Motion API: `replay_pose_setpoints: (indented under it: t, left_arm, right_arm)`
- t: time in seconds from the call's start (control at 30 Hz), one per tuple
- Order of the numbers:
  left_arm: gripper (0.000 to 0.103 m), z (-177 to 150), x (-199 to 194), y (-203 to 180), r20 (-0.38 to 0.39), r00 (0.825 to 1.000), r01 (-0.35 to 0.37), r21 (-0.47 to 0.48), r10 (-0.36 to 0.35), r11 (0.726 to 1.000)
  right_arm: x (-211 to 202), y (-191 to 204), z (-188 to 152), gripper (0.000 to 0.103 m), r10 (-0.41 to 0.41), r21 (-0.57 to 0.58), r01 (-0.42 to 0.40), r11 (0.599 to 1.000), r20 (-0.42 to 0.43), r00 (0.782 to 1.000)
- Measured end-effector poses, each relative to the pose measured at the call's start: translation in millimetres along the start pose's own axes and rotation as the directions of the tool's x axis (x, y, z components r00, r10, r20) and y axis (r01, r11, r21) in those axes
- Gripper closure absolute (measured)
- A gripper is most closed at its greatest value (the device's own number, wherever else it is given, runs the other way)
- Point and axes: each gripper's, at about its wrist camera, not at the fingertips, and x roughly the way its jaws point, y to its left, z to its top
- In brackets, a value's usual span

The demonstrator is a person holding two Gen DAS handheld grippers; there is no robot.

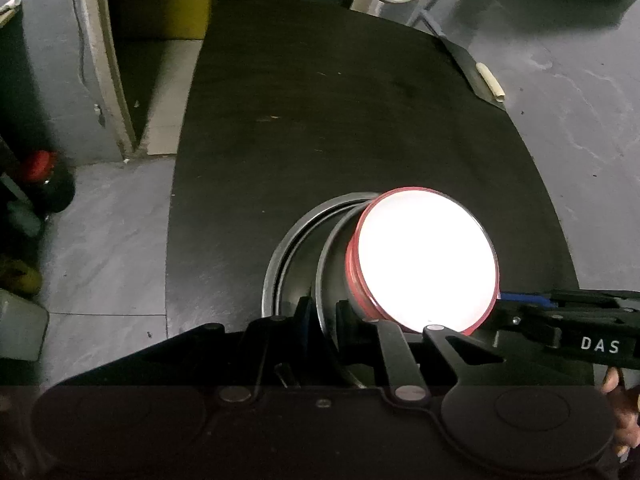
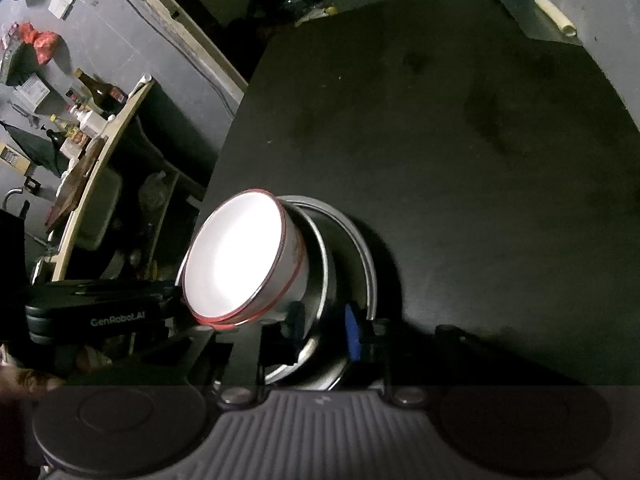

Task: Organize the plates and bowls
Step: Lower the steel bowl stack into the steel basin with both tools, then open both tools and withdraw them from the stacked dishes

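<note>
While each hand-held gripper pinches a steel bowl rim, the white red-banded bowl glares inside

Both grippers point steeply downward. The left gripper has its jaws closed narrowly on a steel rim. The right gripper also straddles a rim, jaws slightly parted. Fingertips show at the edge.

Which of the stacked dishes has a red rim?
The white bowl on top, bright inside with red lines around its rim and side; the metal plates nested beneath it are plain grey steel.
</note>
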Motion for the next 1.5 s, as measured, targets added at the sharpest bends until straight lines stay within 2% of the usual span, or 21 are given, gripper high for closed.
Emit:
replay_pose_setpoints:
  t: [0.3, 0.33, 0.37, 0.4, 0.47, 0.5, 0.53, 0.57, 0.63, 0.8, 0.87, 0.93, 1.1, 1.17, 1.27, 1.5]
  left_arm:
    - [0.082, -10, -12, -3, 0.053, 0.997, -0.049, -0.036, 0.051, 0.998]
    - [0.081, -11, -13, -2, 0.056, 0.997, -0.049, -0.045, 0.051, 0.998]
    - [0.081, -13, -14, -2, 0.061, 0.997, -0.051, -0.052, 0.054, 0.997]
    - [0.08, -14, -16, -3, 0.066, 0.996, -0.053, -0.055, 0.056, 0.997]
    - [0.061, -17, -19, -5, 0.074, 0.993, -0.089, -0.055, 0.093, 0.994]
    - [0.043, -19, -21, -4, 0.077, 0.988, -0.128, -0.054, 0.132, 0.99]
    - [0.037, -21, -23, -3, 0.086, 0.985, -0.142, -0.052, 0.146, 0.989]
    - [0.035, -23, -26, 0, 0.095, 0.986, -0.13, -0.062, 0.135, 0.99]
    - [0.025, -27, -32, 6, 0.104, 0.988, -0.102, -0.098, 0.112, 0.99]
    - [0.011, -35, -41, 10, 0.127, 0.985, -0.106, -0.105, 0.119, 0.989]
    - [0.008, -39, -46, 12, 0.139, 0.984, -0.1, -0.104, 0.114, 0.99]
    - [0.001, -44, -51, 13, 0.151, 0.983, -0.094, -0.1, 0.109, 0.991]
    - [0.001, -55, -64, 14, 0.178, 0.981, -0.06, -0.066, 0.071, 0.996]
    - [0.001, -62, -72, 15, 0.194, 0.98, -0.042, -0.049, 0.051, 0.998]
    - [0.001, -72, -82, 16, 0.219, 0.975, -0.028, -0.036, 0.036, 0.999]
    - [0.001, -102, -105, 16, 0.272, 0.962, -0.028, 0.014, 0.023, 1.0]
  right_arm:
    - [-8, 9, -10, 0.07, -0.038, -0.043, 0.04, 0.998, 0.047, 0.998]
    - [-10, 10, -12, 0.066, -0.044, -0.049, 0.047, 0.998, 0.054, 0.998]
    - [-12, 11, -13, 0.05, -0.061, -0.055, 0.064, 0.996, 0.06, 0.996]
    - [-13, 12, -15, 0.043, -0.096, -0.062, 0.1, 0.993, 0.069, 0.993]
    - [-16, 9, -17, 0.041, -0.09, -0.058, 0.095, 0.994, 0.084, 0.992]
    - [-18, 7, -19, 0.04, -0.08, -0.044, 0.084, 0.996, 0.089, 0.993]
    - [-21, 6, -20, 0.039, -0.082, -0.037, 0.086, 0.996, 0.097, 0.992]
    - [-22, 5, -22, 0.039, -0.089, -0.037, 0.093, 0.995, 0.102, 0.991]
    - [-26, 5, -25, 0.038, -0.091, -0.033, 0.095, 0.995, 0.109, 0.99]
    - [-35, 7, -31, 0.033, -0.107, -0.031, 0.112, 0.993, 0.134, 0.985]
    - [-40, 9, -35, 0.027, -0.114, -0.033, 0.121, 0.992, 0.151, 0.982]
    - [-45, 12, -40, 0.022, -0.116, -0.032, 0.123, 0.992, 0.165, 0.979]
    - [-60, 19, -59, 0.013, -0.118, -0.011, 0.124, 0.992, 0.22, 0.968]
    - [-66, 24, -67, 0.004, -0.116, -0.01, 0.123, 0.992, 0.247, 0.962]
    - [-77, 32, -82, 0.0, -0.114, -0.006, 0.121, 0.993, 0.287, 0.951]
    - [-96, 51, -113, 0.0, -0.142, 0.01, 0.148, 0.989, 0.354, 0.924]
